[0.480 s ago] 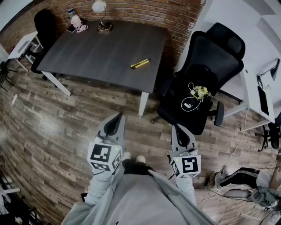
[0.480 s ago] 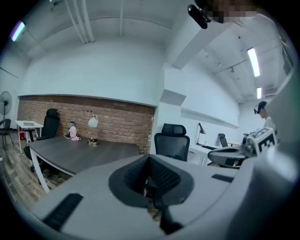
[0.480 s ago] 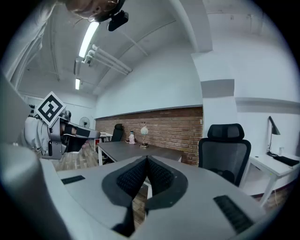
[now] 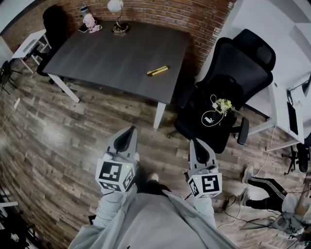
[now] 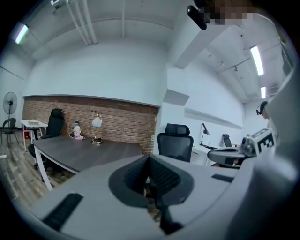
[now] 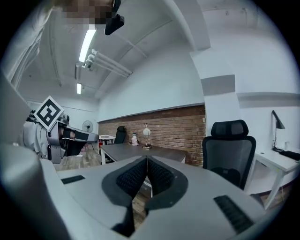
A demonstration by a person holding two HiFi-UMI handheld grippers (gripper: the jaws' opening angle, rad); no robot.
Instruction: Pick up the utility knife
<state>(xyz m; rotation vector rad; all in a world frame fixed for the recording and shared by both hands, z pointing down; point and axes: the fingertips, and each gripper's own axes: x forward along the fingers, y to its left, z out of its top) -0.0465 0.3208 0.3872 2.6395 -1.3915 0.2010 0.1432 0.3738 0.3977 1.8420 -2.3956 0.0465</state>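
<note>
The yellow utility knife [image 4: 157,71] lies on the dark table [image 4: 112,58], near its right end, far ahead of both grippers. My left gripper [image 4: 129,130] and right gripper [image 4: 196,141] hang side by side over the wood floor, well short of the table, pointing towards it. Both are shut with nothing between the pads. In the left gripper view the closed jaws [image 5: 150,161] face the table [image 5: 84,153]. The right gripper view shows its closed jaws [image 6: 146,160] before the table [image 6: 140,151]. The knife does not show in either gripper view.
A black office chair [image 4: 228,92] with a cable and small flowers on its seat stands right of the table. A lamp [image 4: 116,14] and a bottle [image 4: 89,19] sit at the table's far edge by the brick wall. A person's legs [image 4: 265,187] lie at lower right.
Both grippers keep their place and stay shut. The view has shifted slightly, my feet have moved under me, and the legs at lower right have shifted.
</note>
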